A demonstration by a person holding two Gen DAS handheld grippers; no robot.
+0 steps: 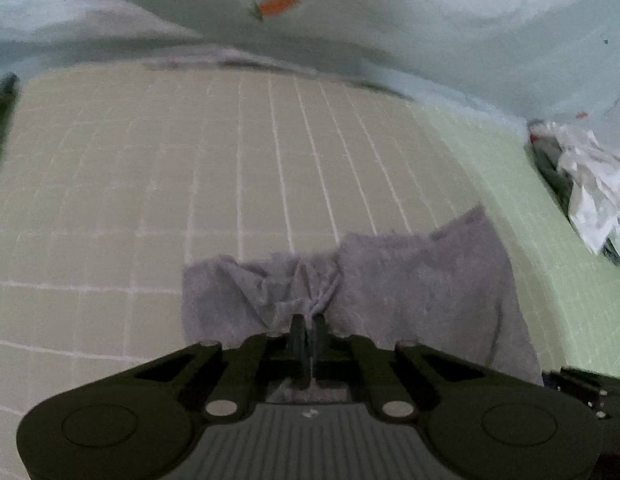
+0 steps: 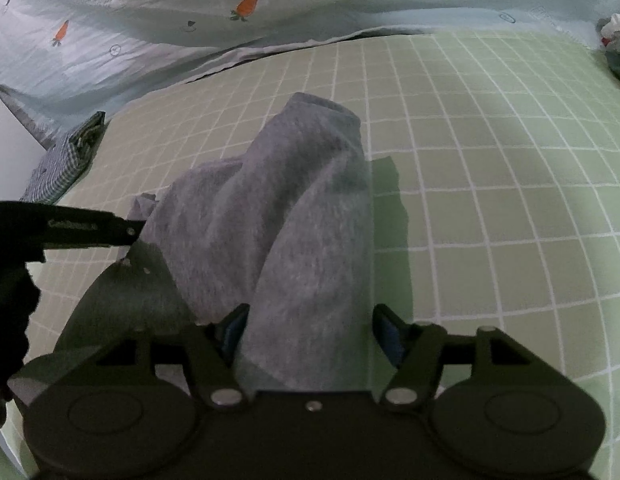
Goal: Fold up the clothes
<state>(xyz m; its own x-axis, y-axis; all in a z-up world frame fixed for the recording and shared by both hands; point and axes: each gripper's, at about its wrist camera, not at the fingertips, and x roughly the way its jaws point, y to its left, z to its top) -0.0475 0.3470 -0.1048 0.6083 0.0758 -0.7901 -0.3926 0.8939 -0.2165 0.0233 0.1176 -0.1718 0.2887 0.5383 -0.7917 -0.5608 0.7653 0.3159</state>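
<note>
The left claw [image 1: 309,326] has its two dark fingers pressed together, with only a thin sliver between them, pinching a bunched fold of grey cloth [image 1: 410,280]. Its linkage arms are drawn inward toward the middle. It sits low over the bed, pointing forward along the mattress.

The right claw [image 2: 308,334] stands with its jaws spread wide apart, its blue-padded fingers [image 2: 232,330] on either side of a hanging column of the same grey cloth, without squeezing it. In the right wrist view the left claw enters from the left edge, its tip against the cloth's edge.
</note>
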